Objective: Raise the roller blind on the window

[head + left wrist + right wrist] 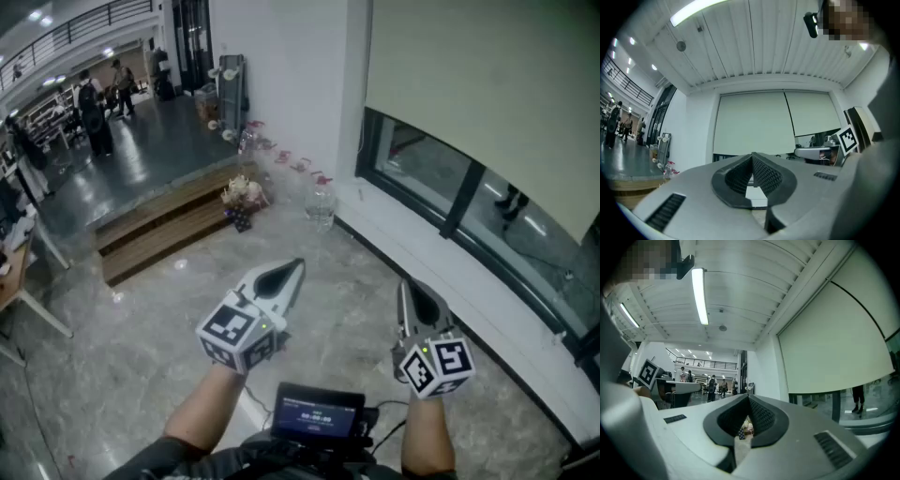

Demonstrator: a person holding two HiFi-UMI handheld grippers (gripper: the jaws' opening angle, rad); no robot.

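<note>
The cream roller blind (487, 94) hangs over the upper part of the window (436, 183) at the right, with its lower edge running above the dark glass. My left gripper (298, 265) is held out over the floor, pointing toward the window corner, well short of the blind. Its jaws meet at the tips with nothing between them. My right gripper (405, 286) is level beside it, nearer the sill, also shut and empty. In the left gripper view the blind (754, 122) fills the wall ahead. In the right gripper view the blind (834, 348) is at the right.
A white sill (469, 300) runs under the window. A glass vase (321, 208) and a bunch of flowers (244, 195) stand by wooden steps (169, 225) near the corner. People (94, 112) stand far off at the left. A small screen (317, 412) sits at my chest.
</note>
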